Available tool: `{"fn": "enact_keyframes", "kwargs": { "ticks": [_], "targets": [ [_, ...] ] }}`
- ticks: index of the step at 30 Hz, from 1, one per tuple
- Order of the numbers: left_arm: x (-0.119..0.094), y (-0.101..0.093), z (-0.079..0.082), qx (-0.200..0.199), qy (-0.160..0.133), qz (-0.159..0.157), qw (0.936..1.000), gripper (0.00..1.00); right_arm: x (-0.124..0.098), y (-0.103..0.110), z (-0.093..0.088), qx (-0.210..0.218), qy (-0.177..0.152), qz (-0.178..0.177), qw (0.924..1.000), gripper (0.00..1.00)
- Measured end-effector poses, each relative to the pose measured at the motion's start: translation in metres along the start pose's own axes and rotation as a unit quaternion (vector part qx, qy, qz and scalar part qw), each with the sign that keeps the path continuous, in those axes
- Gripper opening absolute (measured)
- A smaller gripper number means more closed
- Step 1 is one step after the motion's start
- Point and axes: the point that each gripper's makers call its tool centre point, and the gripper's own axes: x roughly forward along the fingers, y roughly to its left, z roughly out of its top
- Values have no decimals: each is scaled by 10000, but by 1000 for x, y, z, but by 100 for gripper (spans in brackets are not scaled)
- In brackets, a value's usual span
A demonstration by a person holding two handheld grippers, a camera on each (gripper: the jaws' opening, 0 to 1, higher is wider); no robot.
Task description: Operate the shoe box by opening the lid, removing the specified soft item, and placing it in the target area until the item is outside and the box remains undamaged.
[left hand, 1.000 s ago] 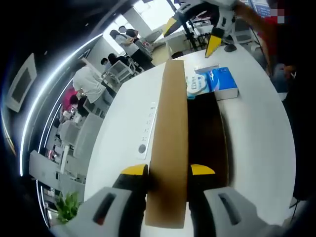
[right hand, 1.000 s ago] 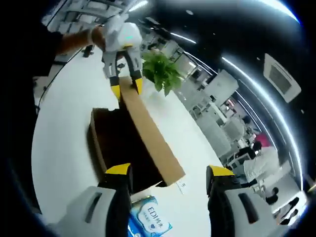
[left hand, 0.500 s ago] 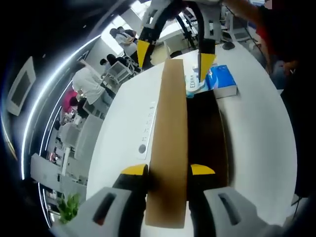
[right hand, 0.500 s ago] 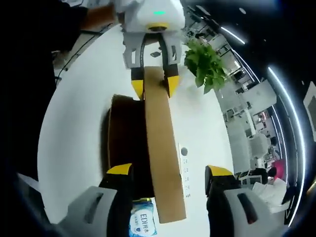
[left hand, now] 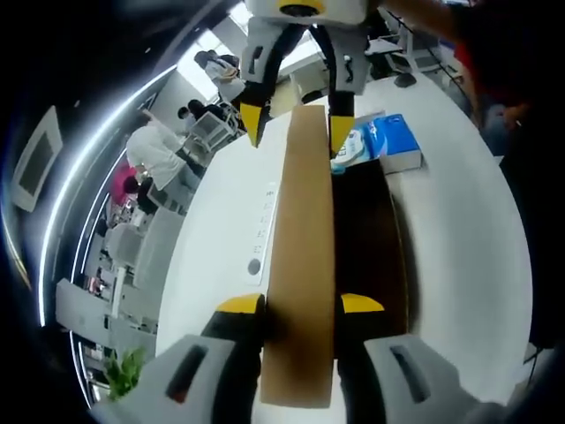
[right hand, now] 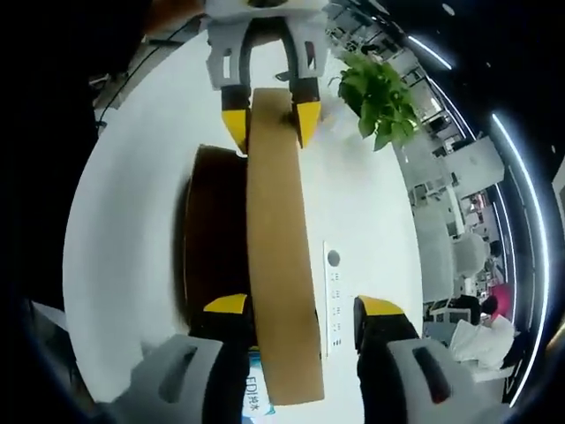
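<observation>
In the left gripper view, the left gripper point(left hand: 300, 305) is clamped on the near end of the raised brown cardboard lid point(left hand: 303, 265), and a blue tissue pack point(left hand: 385, 147) lies on the white table point(left hand: 459, 247) at the box's far end. The right gripper view adds a green plant point(right hand: 381, 88). There the right gripper point(right hand: 296, 306) straddles the lid point(right hand: 278, 265), tongs apart. The open shoe box point(right hand: 214, 238), dark inside, sits on the table.

An open-plan office: rows of desks point(left hand: 132, 256) with seated people point(left hand: 159, 150), ceiling strip lights point(left hand: 79, 168), a potted plant point(right hand: 381, 97).
</observation>
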Motion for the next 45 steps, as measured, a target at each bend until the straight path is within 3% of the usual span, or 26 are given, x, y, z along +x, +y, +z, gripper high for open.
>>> {"fn": "enact_keyframes", "kwargs": {
  "ticks": [6, 19, 36, 45],
  "targets": [
    [0, 0, 1, -21, -6, 12, 10000, 31, 1, 9, -1, 53, -7, 211, 9998, 29],
    [0, -8, -2, 55, -22, 130, 9999, 31, 1, 17, 0, -42, -32, 22, 10000, 29],
    [2, -36, -8, 448, -89, 771, 9960, 31, 9, 45, -6, -270, -102, -823, 9962, 29],
    [8, -48, -15, 672, 22, 1099, 9917, 31, 10, 58, -7, -393, -87, -1183, 9922, 29]
  ]
}}
